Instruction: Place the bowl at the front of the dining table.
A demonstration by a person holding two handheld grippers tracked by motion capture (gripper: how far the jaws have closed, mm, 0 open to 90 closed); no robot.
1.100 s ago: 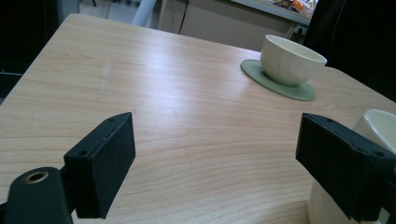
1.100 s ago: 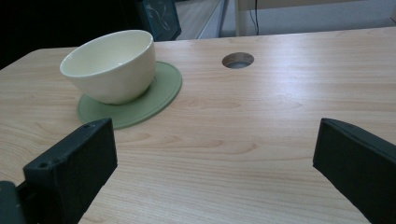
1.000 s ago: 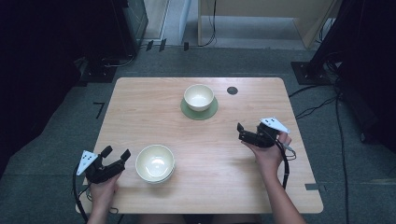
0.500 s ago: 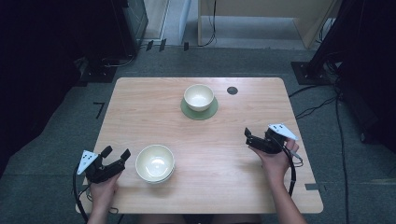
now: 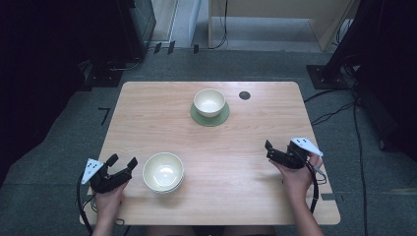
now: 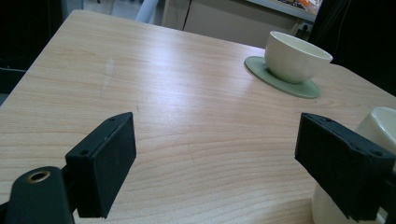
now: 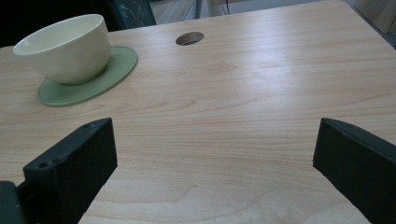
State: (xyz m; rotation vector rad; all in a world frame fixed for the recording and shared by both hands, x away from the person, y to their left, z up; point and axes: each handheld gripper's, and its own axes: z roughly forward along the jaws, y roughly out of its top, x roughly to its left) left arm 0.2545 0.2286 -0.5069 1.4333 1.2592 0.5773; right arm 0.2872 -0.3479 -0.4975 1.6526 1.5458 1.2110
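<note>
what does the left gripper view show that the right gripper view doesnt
Left gripper view alone: part of the near bowl just behind one of its open jaws, plus the table's left edge.

Right gripper view alone: the round hole in the tabletop, beyond the coaster.

Both: the far bowl sitting on its green coaster, bare wood between wide-apart black jaws, and nothing held by either the left gripper or the right gripper.

On table [image 5: 147, 113]: far centre, bowl [image 5: 209, 102] on coaster [image 5: 222, 118]; round hole [image 5: 244, 95] just right of it. Near left, second bowl [image 5: 163, 171]; left gripper [image 5: 122, 166] just left of it. Right gripper [image 5: 268, 150] near right edge.
</note>
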